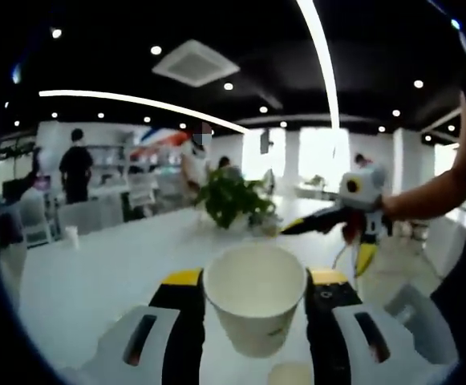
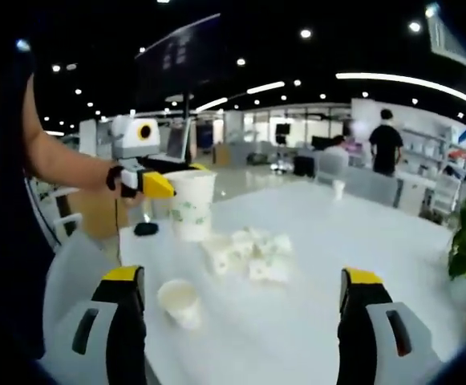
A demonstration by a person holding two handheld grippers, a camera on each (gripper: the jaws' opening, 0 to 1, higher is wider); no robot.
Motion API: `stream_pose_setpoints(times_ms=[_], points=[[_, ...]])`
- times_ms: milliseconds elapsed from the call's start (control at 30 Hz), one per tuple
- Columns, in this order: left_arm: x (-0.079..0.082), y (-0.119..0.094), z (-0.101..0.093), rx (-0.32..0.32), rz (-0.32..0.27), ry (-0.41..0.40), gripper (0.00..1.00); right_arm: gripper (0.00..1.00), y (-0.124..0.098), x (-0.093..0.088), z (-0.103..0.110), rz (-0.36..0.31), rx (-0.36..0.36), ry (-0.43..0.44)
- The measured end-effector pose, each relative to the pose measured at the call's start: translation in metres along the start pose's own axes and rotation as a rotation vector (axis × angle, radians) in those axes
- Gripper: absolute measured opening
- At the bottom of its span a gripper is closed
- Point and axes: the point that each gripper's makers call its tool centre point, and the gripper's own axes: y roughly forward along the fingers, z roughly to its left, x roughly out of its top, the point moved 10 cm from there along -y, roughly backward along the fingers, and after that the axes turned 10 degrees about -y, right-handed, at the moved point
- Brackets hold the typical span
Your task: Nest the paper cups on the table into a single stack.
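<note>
Big office, white table [image 2: 313, 321]. Your left gripper [image 1: 255, 309] squeezes paper cup [image 1: 255, 305]. Right gripper [image 2: 241, 321] gapes, empty. Cup light, thin, crushes easy; pinch walls gently near rim.

1. Left gripper view looks level along its jaws, a paper cup [image 1: 255, 297] close between them, across the tabletop [image 1: 112, 273] at the right gripper [image 1: 329, 224].
2. Right gripper view faces back over the same tabletop [image 2: 361, 233], the left gripper [image 2: 164, 184] beyond its left jaw.

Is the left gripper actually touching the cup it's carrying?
Touching: in the left gripper view its jaws press both sides of the paper cup, which hangs between them above the table.
</note>
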Motion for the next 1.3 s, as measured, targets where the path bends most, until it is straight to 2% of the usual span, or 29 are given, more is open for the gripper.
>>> stream_pose_setpoints(times_ms=[367, 600, 833, 1033, 1300], points=[[-0.002, -0.001, -0.005, -0.001, -0.001, 0.017, 0.46, 1.00, -0.007, -0.009, 0.006, 0.025, 0.013, -0.007], [-0.006, -0.006, -0.009, -0.021, 0.006, 0.015, 0.46, 1.00, -0.004, -0.009, 0.009, 0.027, 0.019, -0.001], [-0.009, -0.009, -0.010, -0.039, -0.001, 0.023, 0.45, 1.00, 0.000, -0.017, 0.014, 0.044, 0.006, 0.017], [-0.012, -0.010, -0.012, -0.046, 0.003, 0.051, 0.46, 1.00, 0.004, -0.013, 0.018, 0.037, 0.002, 0.000], [-0.014, -0.012, -0.013, -0.051, 0.000, 0.046, 0.45, 1.00, 0.011, -0.014, 0.023, 0.043, 0.019, 0.008]])
